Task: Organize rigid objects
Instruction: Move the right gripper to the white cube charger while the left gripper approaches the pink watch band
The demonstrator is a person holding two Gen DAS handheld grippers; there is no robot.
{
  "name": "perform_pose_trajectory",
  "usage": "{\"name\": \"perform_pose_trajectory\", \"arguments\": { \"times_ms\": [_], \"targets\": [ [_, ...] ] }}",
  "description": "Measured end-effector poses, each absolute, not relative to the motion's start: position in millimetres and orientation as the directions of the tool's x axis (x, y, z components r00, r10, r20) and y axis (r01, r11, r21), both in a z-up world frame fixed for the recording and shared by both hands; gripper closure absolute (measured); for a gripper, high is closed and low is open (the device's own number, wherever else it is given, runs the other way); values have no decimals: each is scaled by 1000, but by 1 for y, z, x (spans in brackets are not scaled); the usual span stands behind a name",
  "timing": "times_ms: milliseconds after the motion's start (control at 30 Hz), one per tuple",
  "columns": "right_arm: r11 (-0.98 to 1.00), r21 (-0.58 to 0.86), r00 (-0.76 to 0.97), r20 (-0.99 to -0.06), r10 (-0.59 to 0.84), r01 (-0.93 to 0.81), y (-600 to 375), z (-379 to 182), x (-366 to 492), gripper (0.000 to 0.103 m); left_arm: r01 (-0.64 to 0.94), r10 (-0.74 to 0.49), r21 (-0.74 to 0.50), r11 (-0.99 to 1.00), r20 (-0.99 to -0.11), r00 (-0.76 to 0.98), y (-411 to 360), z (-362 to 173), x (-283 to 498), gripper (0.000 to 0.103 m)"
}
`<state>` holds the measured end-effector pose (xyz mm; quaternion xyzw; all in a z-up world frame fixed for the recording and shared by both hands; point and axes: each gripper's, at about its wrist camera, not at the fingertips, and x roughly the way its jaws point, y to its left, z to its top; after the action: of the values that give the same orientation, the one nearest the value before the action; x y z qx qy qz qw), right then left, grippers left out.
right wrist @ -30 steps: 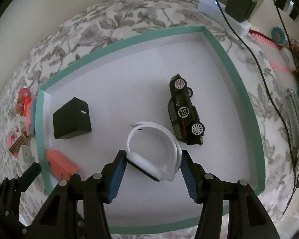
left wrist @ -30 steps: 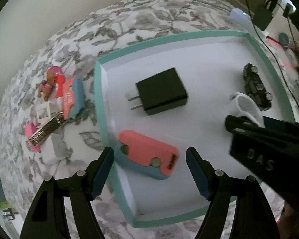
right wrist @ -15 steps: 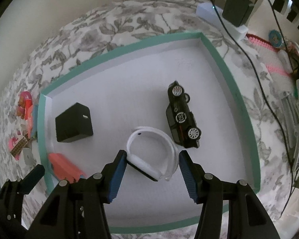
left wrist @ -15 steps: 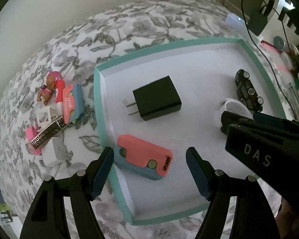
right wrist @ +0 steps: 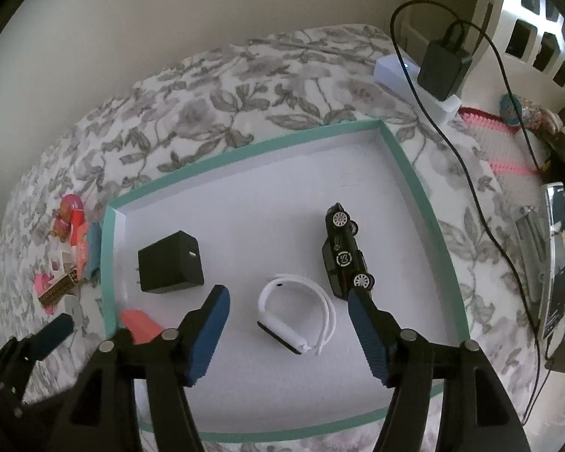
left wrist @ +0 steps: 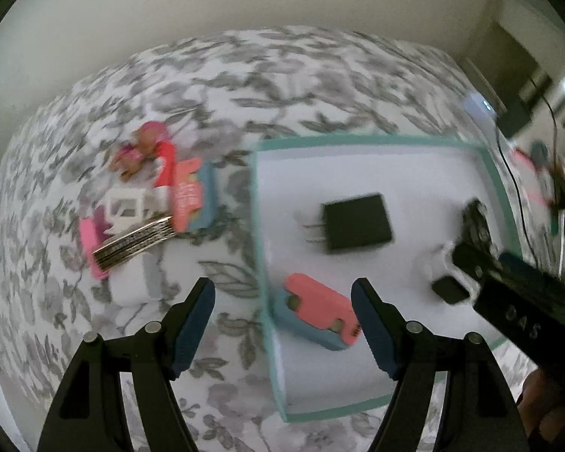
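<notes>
Pointing steeply down, right gripper [right wrist: 288, 333] (jaws opening) hangs over the white wristband [right wrist: 295, 314].

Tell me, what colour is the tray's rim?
Teal rim on the shallow white cardboard tray; clearest in the right wrist view.

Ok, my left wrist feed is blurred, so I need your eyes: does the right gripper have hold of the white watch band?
Observer: No. The right gripper has its jaws opening. The white band lies between them on the tray floor, untouched.
Operator: Is the black toy car on its wheels?
Observer: No. The toy car lies on its side, wheels towards the camera.
</notes>
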<state>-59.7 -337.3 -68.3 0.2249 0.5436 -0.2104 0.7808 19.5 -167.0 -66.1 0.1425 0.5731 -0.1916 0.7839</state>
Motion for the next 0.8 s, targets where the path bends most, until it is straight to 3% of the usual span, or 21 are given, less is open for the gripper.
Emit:
{"name": "perform_pose_trajectory", "arguments": {
  "times_ms": [100,200,267,433,533,600,800],
  "targets": [
    [816,111,312,-946,-88,567,-335,-72,-58,33,396,-122,6,918,-947,297,-148,-63,32,27],
    [834,101,313,-946,-89,542,-327,-75,-55,25,354,-96,32,935,-936,339,-135,-59,39,26],
    [850,91,317,-944,-92,519,-321,-75,-52,24,332,-100,21,943,-933,344,-128,-57,43,16],
    [878,74,347,-932,-109,474,-309,-71,-47,12,277,-104,-4,961,-933,346,-112,-56,52,16],
    [873,105,367,-926,-89,477,-309,-70,-47,11,239,-101,-16,971,-933,345,-101,-56,57,16],
    [869,121,374,-924,-78,480,-309,-71,-48,0,211,-101,-27,977,-933,345,-93,-55,61,16],
    [884,126,409,-909,-79,450,-303,-66,-45,0,143,-102,-54,988,-930,353,-68,-53,70,16]
  ]
}}
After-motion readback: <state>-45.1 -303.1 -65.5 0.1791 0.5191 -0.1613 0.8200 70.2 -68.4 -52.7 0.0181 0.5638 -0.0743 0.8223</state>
